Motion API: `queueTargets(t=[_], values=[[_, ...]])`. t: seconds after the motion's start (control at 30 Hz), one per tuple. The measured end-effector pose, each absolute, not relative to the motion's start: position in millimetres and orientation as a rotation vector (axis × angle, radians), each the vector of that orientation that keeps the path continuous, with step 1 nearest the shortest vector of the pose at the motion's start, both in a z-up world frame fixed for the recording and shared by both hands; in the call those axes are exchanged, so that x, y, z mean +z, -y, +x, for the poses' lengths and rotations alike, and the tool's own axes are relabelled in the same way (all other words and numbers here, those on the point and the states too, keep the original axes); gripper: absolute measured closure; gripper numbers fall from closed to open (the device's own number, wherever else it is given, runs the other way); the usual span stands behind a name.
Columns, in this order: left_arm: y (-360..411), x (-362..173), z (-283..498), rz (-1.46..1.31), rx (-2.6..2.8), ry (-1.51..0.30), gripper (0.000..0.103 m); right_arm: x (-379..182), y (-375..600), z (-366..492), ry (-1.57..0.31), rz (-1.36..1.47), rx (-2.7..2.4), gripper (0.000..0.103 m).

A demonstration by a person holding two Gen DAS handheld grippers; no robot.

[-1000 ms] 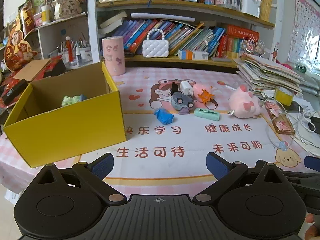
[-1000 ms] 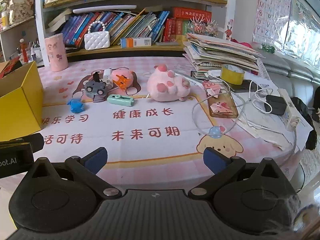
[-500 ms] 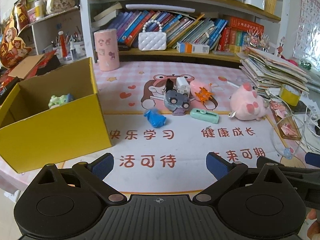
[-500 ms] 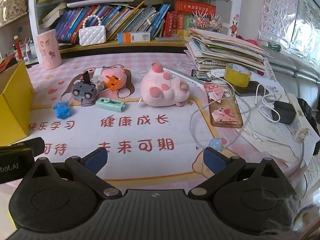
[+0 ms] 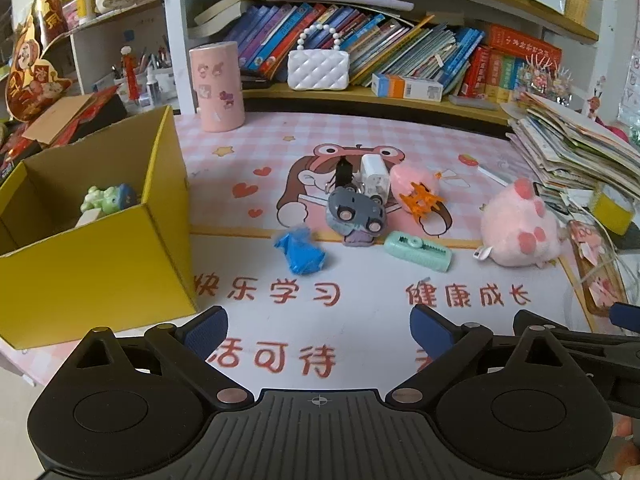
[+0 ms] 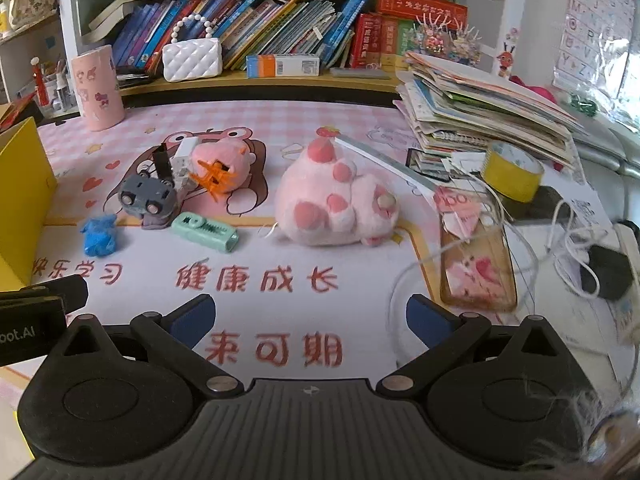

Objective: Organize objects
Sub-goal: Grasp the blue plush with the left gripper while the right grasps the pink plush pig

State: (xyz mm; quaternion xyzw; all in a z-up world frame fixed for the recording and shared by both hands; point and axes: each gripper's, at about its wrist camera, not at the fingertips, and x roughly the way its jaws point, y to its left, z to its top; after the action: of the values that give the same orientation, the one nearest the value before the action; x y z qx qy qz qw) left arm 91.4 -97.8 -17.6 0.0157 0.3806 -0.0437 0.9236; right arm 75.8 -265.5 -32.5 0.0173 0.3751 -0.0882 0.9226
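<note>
A yellow cardboard box [image 5: 100,256] stands at the left with a green toy [image 5: 102,199] inside. On the pink mat lie a blue toy [image 5: 300,250], a grey toy car [image 5: 356,208], a white charger [image 5: 374,178], a pink toy with orange clip [image 5: 416,190], a mint green stapler-like item [image 5: 418,250] and a pink plush paw [image 5: 518,230]. My left gripper [image 5: 318,330] is open and empty, short of the blue toy. My right gripper [image 6: 310,320] is open and empty, in front of the plush paw [image 6: 336,204] and the mint item [image 6: 206,230].
A pink cylinder [image 5: 218,86] and a white purse [image 5: 318,68] stand at the back below the bookshelf. A stack of books and papers [image 6: 480,108], a yellow tape roll [image 6: 512,170], a phone case [image 6: 476,264] and white cables [image 6: 560,240] crowd the right side.
Both grippers have moved forward over the mat toward the toys, which now look larger and nearer. Both stayed open.
</note>
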Motion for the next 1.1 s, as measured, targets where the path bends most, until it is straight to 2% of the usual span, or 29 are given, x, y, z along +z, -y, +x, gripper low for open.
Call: queueTargets(t=[0.2,0.37,0.5,0.57,0.7,0.8,0.83,1.1], values=[[107.3,-16.7,113.6,0.035,-0.039,-0.772,0.014,-32.7,285.9,99.9,-0.751,0.034,-0.168,0.0],[104.4,-24.1,141.7,-0.004,0.033,-0.791,0.032,-33.6,302.6,122.6,-0.745,0.031,-0.158,0.0],[103.3,-36.7,168.4,-0.022,0.077,-0.803,0.039,-36.2,310.3,140.3,-0.744,0.014,-0.145,0.0],[102.4,-46.0,181.2,-0.038,0.093,-0.831,0.047,-37.5,311.6,146.9,-0.744,-0.001,-0.14,0.0],[101.8,-59.6,201.7,-0.058,0.113,-0.869,0.053,-41.3,312.8,159.7,-0.757,-0.029,-0.098,0.0],[101.6,-65.7,210.9,-0.066,0.118,-0.896,0.067,-44.7,310.4,170.1,-0.77,-0.046,-0.061,0.0],[100.5,-67.0,212.6,-0.082,0.122,-0.905,0.075,-45.7,309.3,173.8,-0.772,-0.053,-0.052,0.0],[93.9,-65.3,207.6,-0.109,0.124,-0.901,0.079,-60.1,306.6,199.8,-0.78,-0.123,-0.074,0.0]])
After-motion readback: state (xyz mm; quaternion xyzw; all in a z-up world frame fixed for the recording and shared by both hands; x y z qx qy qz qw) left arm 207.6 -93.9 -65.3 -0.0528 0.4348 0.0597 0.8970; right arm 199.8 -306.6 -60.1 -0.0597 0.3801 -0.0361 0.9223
